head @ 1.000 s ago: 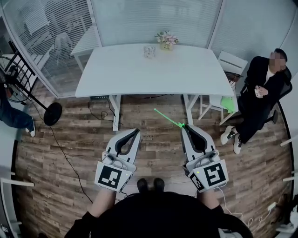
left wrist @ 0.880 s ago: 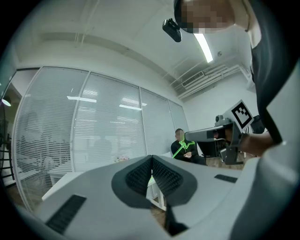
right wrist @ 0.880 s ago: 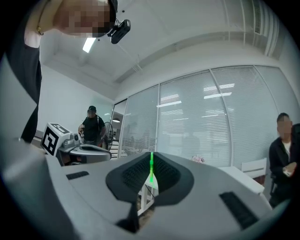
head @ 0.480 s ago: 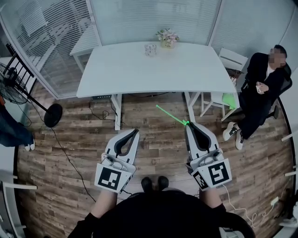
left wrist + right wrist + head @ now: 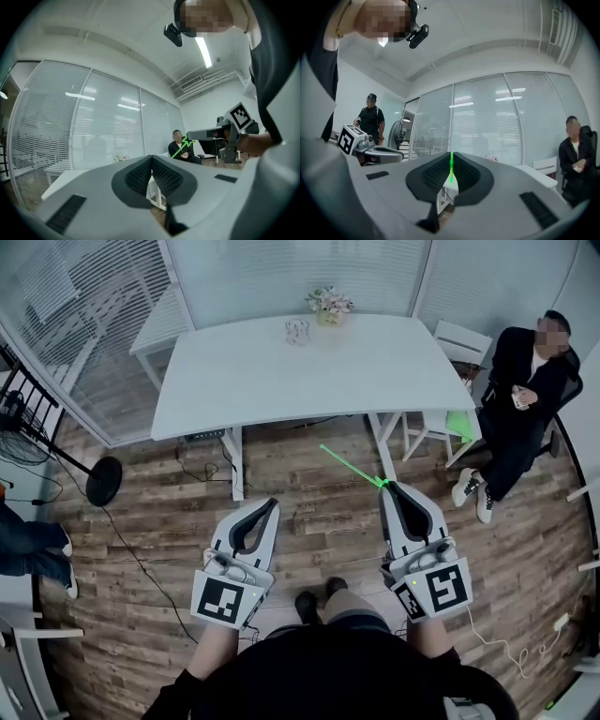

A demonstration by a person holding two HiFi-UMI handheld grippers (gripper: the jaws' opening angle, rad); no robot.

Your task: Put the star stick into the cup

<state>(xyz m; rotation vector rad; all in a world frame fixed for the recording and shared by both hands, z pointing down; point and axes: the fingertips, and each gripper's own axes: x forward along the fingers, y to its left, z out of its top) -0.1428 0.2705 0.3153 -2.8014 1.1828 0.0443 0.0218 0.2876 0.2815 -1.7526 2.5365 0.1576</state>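
A clear cup (image 5: 297, 331) stands at the far edge of the white table (image 5: 281, 381), next to a small flower pot (image 5: 328, 306). My right gripper (image 5: 387, 486) is shut on the green star stick (image 5: 352, 466), which slants up-left toward the table's front edge. In the right gripper view the stick (image 5: 451, 171) shows as a thin green line between the closed pads of that gripper (image 5: 451, 154). My left gripper (image 5: 273, 503) is held beside it over the wooden floor, shut and empty; its pads (image 5: 161, 176) meet at the tip. From the left gripper view the right gripper (image 5: 206, 135) and the stick (image 5: 180, 146) show at the right.
A person in dark clothes (image 5: 525, 409) sits at the right near a white chair (image 5: 459, 343). A fan stand (image 5: 101, 479) and cables lie on the floor at the left, where another person's legs (image 5: 33, 549) show. Glass partitions close the room behind the table.
The table has come closer and larger in the head view, with both grippers and the stick carried toward it. The legs at the left have slid down the frame.
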